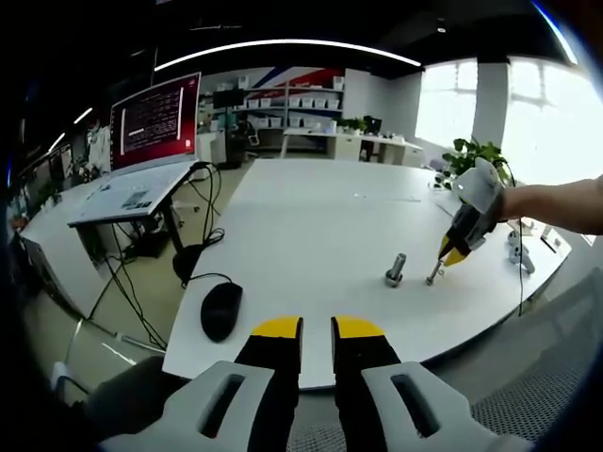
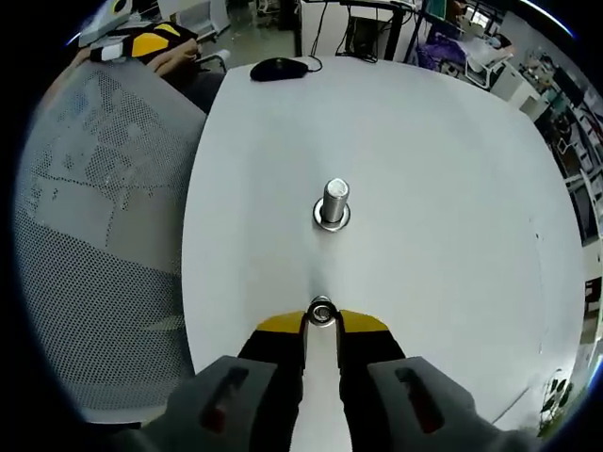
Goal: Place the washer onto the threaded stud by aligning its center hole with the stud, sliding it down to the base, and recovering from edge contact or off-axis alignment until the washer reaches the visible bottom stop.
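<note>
A short threaded steel stud stands upright on a round base flange in the middle of the white table. My right gripper is shut on a small steel washer, held between its yellow tips with the hole showing. The washer hangs just short of the stud and apart from it. In the left gripper view the stud stands on the table's near right, and the right gripper comes down beside it, held by a bare arm. My left gripper hovers off the table edge, a narrow gap between its jaws and nothing in it.
A black mouse with its cable lies near the table's corner, also the mouse. A grey mesh chair stands beside the table. A red-lit monitor sits on a side desk. Small white items rest at the far right edge.
</note>
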`<state>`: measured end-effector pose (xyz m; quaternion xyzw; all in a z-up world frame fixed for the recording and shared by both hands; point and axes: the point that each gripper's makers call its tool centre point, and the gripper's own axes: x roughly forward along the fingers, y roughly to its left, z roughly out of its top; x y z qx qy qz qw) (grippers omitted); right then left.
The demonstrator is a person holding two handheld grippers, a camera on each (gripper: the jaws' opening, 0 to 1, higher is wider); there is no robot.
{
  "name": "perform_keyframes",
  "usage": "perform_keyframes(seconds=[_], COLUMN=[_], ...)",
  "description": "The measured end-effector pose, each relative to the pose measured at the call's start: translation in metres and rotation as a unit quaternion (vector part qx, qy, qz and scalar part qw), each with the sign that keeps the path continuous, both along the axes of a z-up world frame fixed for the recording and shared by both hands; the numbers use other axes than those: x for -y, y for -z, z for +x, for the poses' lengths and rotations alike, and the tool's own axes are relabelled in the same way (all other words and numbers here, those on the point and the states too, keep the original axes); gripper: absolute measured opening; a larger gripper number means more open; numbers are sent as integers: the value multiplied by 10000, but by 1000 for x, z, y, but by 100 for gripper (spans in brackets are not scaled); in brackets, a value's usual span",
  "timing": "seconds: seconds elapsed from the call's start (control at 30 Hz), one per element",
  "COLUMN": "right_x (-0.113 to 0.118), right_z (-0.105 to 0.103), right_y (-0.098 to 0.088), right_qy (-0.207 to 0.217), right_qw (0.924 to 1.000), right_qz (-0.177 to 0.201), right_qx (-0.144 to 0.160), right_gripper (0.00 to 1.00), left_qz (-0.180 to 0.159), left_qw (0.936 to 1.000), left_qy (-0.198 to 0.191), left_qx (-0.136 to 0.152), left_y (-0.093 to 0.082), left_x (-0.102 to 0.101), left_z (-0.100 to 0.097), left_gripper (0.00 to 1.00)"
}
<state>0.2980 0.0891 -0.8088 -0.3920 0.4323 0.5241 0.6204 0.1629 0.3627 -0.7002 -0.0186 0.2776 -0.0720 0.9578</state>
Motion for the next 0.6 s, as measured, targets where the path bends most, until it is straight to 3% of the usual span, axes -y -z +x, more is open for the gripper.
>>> perform_keyframes(seconds=[0.3, 0.6], right_x=[3, 7], right_z=[1, 0], right_y=[9, 22], right_qy=[34, 60], right_qw=[9999, 9995], right_qz=[-141, -288], right_qx=[-42, -105], right_gripper=[14, 14], left_qz=[33, 258], left_qw=[10000, 9989], left_qy=[43, 282], left_qx=[-30, -277], left_y=[1, 8], left_x=[0, 5], left_z=[-1, -5], left_gripper=[9, 9])
